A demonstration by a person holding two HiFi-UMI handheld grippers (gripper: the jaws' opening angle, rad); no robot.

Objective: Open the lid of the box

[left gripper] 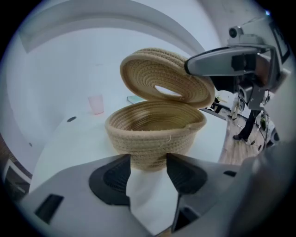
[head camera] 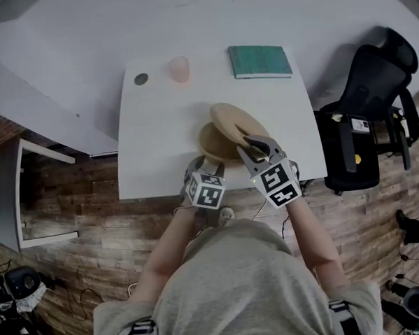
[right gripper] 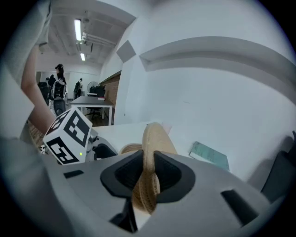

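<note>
so the round tan woven-rope box (head camera: 210,148) sits on the white table (head camera: 159,145) close to the near edge, a bit right of the middle. its flat woven rope lid (head camera: 232,122) is already off the rim, tilted up over the open bowl with the raised side toward the far edge. the right gripper (head camera: 254,144) is pinching the lid's near rim edge-on, pads squeezed on both faces of the rope. the left gripper (head camera: 201,168) has its jaws spread with nothing between them but bare table, tips right up at the near wall of the box, can't tell if they actually touch it. along the far edge there's a pale pink plastic cup (head camera: 179,69) around the middle, a green rectangular book (head camera: 260,60) toward the far right corner and a small dark round disc (head camera: 141,79) toward the far left corner. a black office chair (head camera: 373,85) stands on the floor past the right edge.
</note>
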